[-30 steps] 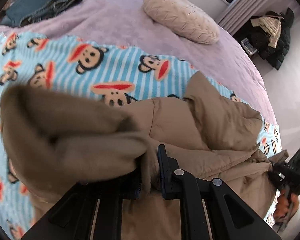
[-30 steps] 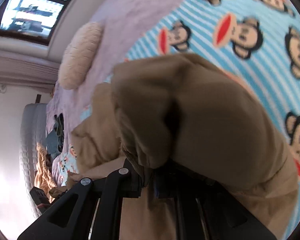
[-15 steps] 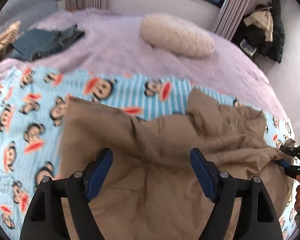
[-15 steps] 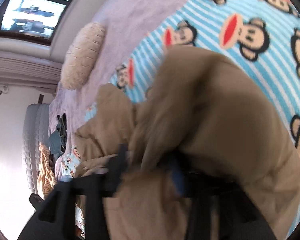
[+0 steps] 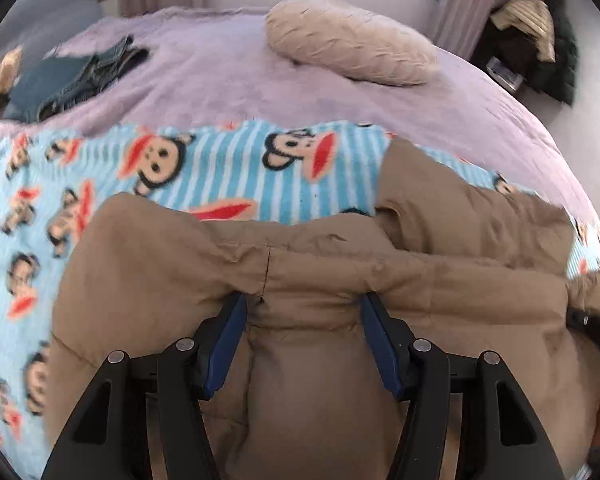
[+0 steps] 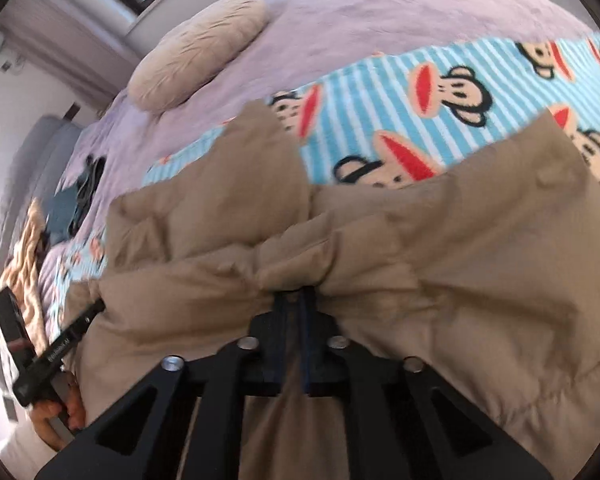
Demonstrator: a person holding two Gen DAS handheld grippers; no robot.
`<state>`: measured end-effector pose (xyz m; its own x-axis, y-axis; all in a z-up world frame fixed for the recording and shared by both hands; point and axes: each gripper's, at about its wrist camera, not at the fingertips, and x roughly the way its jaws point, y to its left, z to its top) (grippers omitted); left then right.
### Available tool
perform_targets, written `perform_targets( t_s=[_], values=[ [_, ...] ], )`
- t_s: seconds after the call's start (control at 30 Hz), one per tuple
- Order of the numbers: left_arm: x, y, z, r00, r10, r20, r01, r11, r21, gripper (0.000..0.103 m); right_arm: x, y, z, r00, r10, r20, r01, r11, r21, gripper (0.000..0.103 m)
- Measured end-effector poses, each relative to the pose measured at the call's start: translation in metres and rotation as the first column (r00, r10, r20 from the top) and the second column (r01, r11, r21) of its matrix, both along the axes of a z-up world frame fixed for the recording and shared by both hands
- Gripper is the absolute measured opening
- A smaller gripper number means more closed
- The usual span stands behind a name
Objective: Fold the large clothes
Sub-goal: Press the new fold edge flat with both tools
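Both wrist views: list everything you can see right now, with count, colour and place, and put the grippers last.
coat: one, tan, padded, bunched on the blanket nearest the cameras
blanket: one, blue-striped with monkey faces, under the coat
bedspread: one, lilac, covers the bed
pillow: one, cream, far side of the bed
jeans: one heap, dark blue, far left of the bed
clothes pile: dark with a cream piece, by the window
left gripper: black with blue pads, jaws have just been closing, coat fold between them
right gripper: black, jaws shut on a coat fold
hand: one, on the left gripper's handle
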<state>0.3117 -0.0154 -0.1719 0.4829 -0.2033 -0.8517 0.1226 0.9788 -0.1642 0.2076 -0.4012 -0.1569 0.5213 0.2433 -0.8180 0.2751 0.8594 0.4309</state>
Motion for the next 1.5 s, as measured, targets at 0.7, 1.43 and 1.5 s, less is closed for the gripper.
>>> perform_targets(
  t_s=[0.7,1.43,1.5],
  values=[
    [0.044,0.066,-0.038,0.986,0.166,-0.034,-0.162,0.983,0.092,0.074,-0.020,-0.114,-0.029,0.961,-0.273,-0.049,0.272,0.962,-0.033,0.000],
    [-0.069,0.078,0.038,0.991,0.093,-0.092,-0.074,0.980,0.187,0.080,-0.127,-0.049,0.048,0.964,-0.267,-0.016,0.267,0.963,-0.024,0.054],
    [-0.085,0.076,0.036,0.990,0.084,-0.117,-0.061,0.981,0.185,0.080,-0.142,-0.042,0.047,0.964,-0.265,-0.032,0.265,0.964,-0.007,0.060]
  ],
)
